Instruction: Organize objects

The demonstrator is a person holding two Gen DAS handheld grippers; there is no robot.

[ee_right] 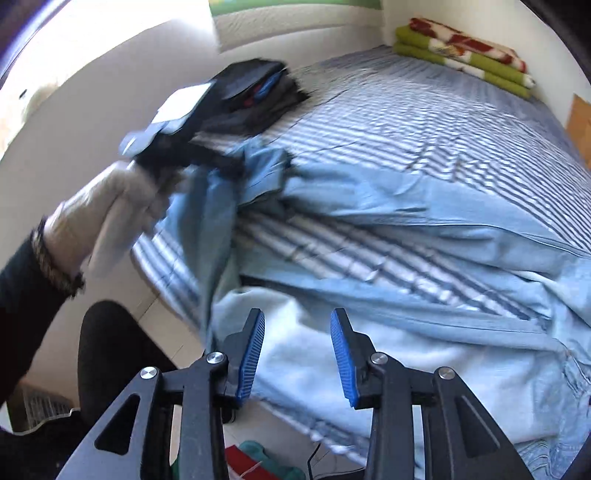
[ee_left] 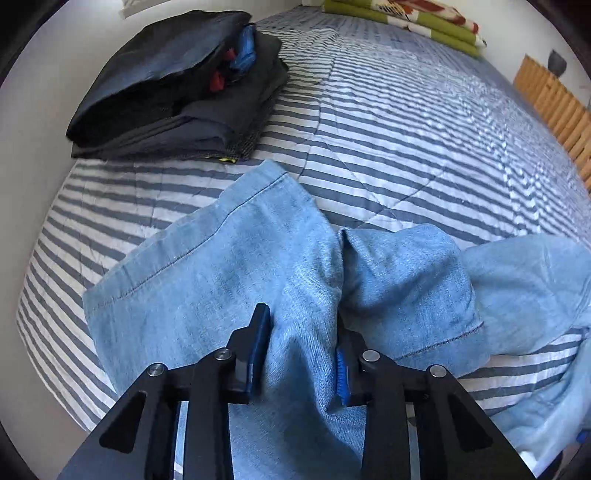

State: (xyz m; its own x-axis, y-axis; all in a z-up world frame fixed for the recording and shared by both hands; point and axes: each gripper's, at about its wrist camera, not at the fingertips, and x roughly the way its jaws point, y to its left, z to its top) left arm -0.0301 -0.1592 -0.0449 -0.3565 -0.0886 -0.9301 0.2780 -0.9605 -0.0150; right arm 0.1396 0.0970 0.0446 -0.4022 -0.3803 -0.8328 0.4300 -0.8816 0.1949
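Light blue jeans (ee_left: 221, 266) lie crumpled on the near part of a bed with a blue-and-white striped cover (ee_left: 406, 129). My left gripper (ee_left: 301, 332) is shut on a raised fold of one jeans leg, and denim fills the gap between its blue pads. In the right wrist view the same left gripper (ee_right: 218, 162) appears blurred, held by a white-gloved hand (ee_right: 110, 214), with the jeans leg (ee_right: 218, 221) hanging from it. My right gripper (ee_right: 297, 317) hovers open above the pale jeans fabric (ee_right: 406, 369), with nothing between its fingers.
A stack of folded dark clothes (ee_left: 177, 92) sits at the bed's far left edge. Folded green blankets (ee_left: 406, 18) lie at the head of the bed. A wooden slatted piece (ee_left: 554, 107) is at the right. A person's dark-clad leg (ee_right: 118, 350) and floor clutter (ee_right: 258, 465) are beside the bed.
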